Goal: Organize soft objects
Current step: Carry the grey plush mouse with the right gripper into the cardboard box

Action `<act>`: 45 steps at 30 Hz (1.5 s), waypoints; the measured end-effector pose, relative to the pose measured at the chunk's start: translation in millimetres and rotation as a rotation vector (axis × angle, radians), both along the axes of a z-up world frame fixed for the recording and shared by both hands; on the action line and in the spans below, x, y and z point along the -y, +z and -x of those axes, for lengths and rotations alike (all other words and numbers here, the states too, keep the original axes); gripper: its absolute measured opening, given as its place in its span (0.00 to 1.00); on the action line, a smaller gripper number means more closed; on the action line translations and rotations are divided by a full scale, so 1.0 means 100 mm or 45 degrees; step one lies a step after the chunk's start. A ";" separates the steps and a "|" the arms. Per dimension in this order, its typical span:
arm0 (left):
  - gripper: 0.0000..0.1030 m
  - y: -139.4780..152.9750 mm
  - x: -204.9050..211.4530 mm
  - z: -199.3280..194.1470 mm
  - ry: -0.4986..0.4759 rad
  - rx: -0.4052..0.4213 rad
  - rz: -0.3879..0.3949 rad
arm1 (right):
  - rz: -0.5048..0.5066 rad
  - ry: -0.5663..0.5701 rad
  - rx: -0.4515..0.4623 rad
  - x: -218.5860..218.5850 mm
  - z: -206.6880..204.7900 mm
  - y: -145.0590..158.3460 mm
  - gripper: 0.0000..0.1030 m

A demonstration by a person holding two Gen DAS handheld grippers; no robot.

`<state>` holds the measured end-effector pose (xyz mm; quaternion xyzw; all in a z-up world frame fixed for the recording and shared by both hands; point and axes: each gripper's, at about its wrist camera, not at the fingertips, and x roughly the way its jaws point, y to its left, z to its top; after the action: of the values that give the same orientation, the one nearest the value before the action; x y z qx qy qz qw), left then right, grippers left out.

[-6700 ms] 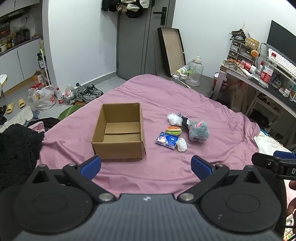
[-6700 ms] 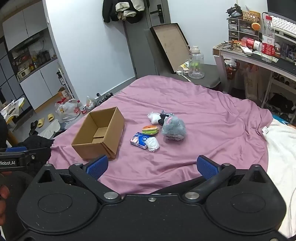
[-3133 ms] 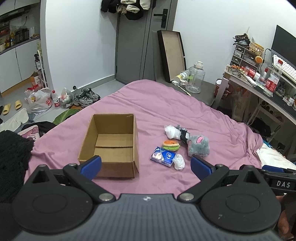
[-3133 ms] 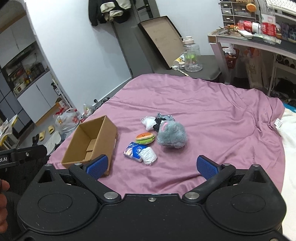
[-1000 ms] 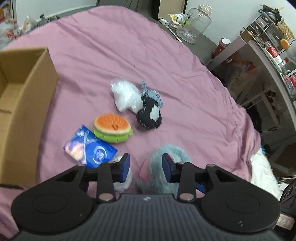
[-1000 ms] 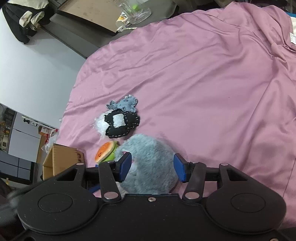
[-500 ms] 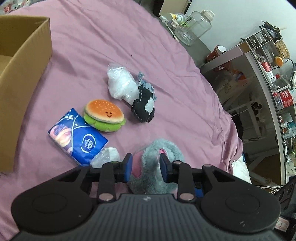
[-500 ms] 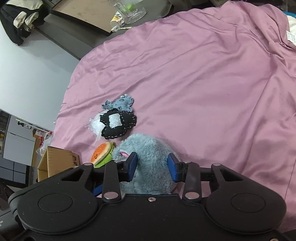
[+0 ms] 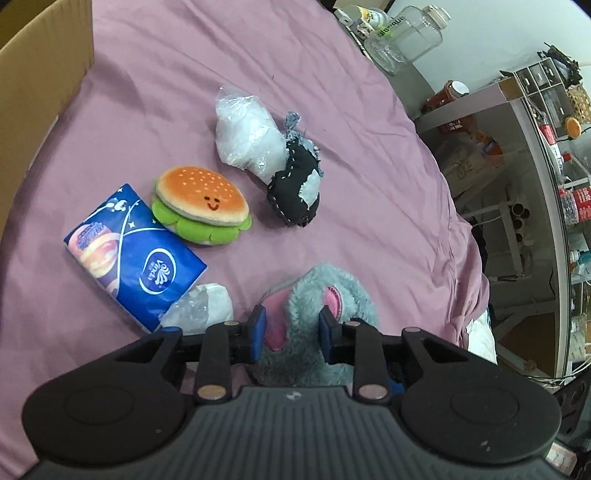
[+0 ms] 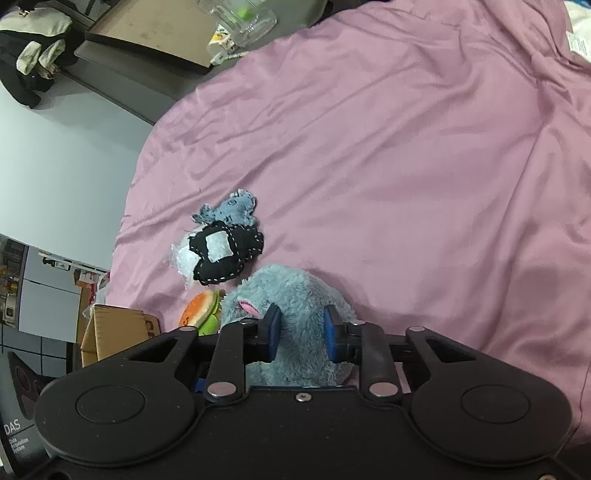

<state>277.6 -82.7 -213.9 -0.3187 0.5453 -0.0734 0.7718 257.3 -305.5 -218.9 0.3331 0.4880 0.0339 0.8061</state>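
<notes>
A grey plush toy (image 9: 347,295) with pink ears lies on the pink bedsheet (image 10: 406,166), near the bottom of both views. My left gripper (image 9: 291,334) has its jaws closing on it, the blue pads pressing its ear and fur. From the other side my right gripper (image 10: 301,332) is shut on the same grey plush toy (image 10: 295,291). Beyond lie a burger plush (image 9: 201,205), a blue tissue pack (image 9: 136,254), a black patched cushion (image 9: 297,192), a white stuffing bag (image 9: 247,136) and a small clear bag (image 9: 201,308).
An open cardboard box (image 9: 40,85) stands at the left on the bed. A glass jar (image 9: 406,33) sits on the floor past the bed's far edge. A cluttered desk and shelves (image 9: 535,147) stand to the right. In the right wrist view the bedsheet stretches bare to the right.
Both pairs of jaws narrowed from standing around the grey plush to squeezing it. The left gripper sank closer to the bed, so the toys look larger.
</notes>
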 end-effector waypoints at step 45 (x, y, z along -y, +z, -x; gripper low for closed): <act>0.21 1.36 -1.83 0.59 0.211 0.360 -0.083 | 0.050 0.279 0.365 -2.18 0.10 1.24 0.19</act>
<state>218.8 100.6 -78.2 -0.3238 0.4051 -0.0361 0.8542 247.0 -87.2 -95.3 0.2538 0.4020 0.1591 0.8652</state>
